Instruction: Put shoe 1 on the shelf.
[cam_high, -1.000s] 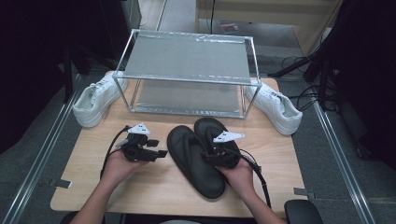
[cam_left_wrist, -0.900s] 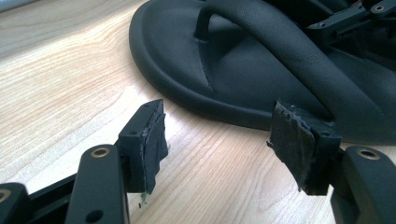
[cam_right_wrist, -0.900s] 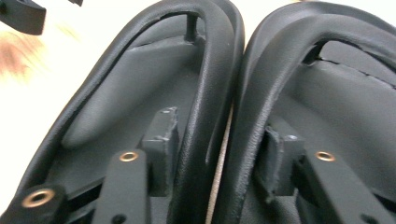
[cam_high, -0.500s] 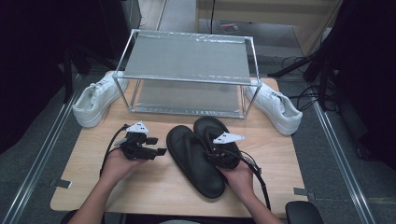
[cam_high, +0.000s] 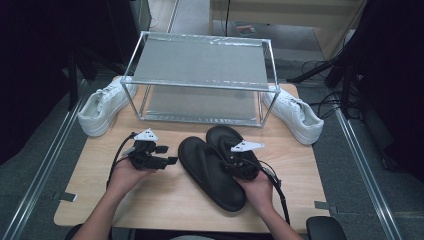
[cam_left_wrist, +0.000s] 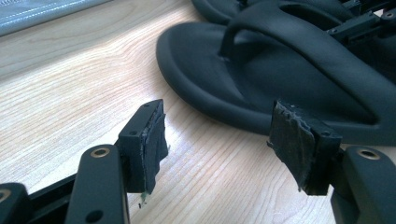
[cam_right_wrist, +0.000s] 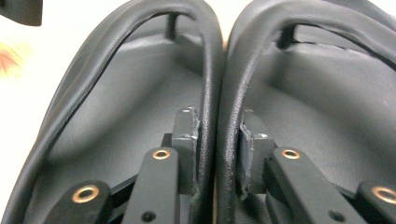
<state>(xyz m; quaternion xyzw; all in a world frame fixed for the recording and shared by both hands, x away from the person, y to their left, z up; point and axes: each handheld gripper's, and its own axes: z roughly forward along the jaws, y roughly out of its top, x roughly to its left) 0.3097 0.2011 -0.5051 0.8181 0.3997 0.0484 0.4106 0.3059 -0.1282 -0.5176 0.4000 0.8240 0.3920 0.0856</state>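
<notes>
A white sneaker (cam_high: 102, 106), a metal-framed wire rack (cam_high: 200, 80) and a second white sneaker (cam_high: 295, 114) are ranged behind the wooden table's (cam_high: 90, 170) two black rubber flip-flops (cam_high: 212, 170). The left gripper (cam_high: 167, 157) is held spread and empty just beside them. The right gripper (cam_right_wrist: 217, 140), wider a second ago, has just been closing and is now clamped on both adjoining straps (cam_right_wrist: 217, 84).

**Table surface and what rests on it**

Light wood-grain table (cam_high: 165, 195). Metal-framed rack (cam_high: 200, 85) stands at the far side, its feet on the tabletop. Two black flip-flops (cam_high: 210, 172) lie side by side near the front centre, inner edges touching. One white sneaker (cam_high: 102, 105) sits at the far left edge, another white sneaker (cam_high: 295, 114) at the far right edge, either side of the rack.
</notes>
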